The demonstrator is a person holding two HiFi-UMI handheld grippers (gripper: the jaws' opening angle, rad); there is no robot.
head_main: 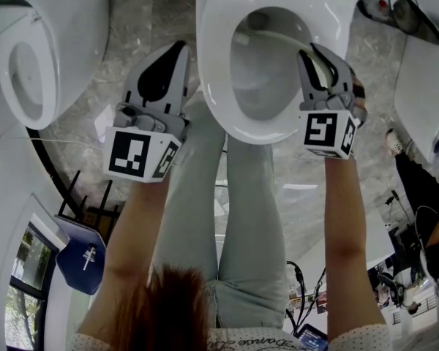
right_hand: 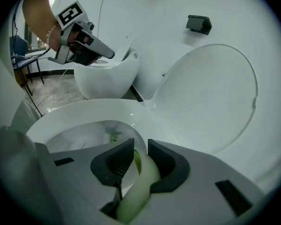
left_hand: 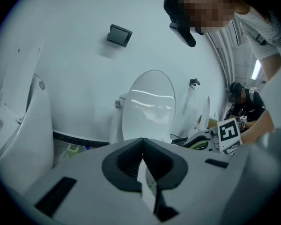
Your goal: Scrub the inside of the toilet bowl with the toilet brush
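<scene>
1. Toilet brush (right_hand: 145, 179) is sitting clamped by its pale green handle in the right gripper (right_hand: 140, 146), at lower centre of the right gripper view.
2. Its bristles are resting inside the toilet bowl (head_main: 214, 64), beyond those jaws.
3. The left gripper (head_main: 174, 53) is hanging left of the bowl, jaws pressed together on nothing.

Cool even light, mild glare, fisheye-dark corners

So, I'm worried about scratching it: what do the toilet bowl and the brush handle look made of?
Toilet bowl: glazed white ceramic by the look, glossy with sharp highlights. Brush handle: probably plastic, pale green and smooth with a soft sheen, gripped in the right claw.
</scene>
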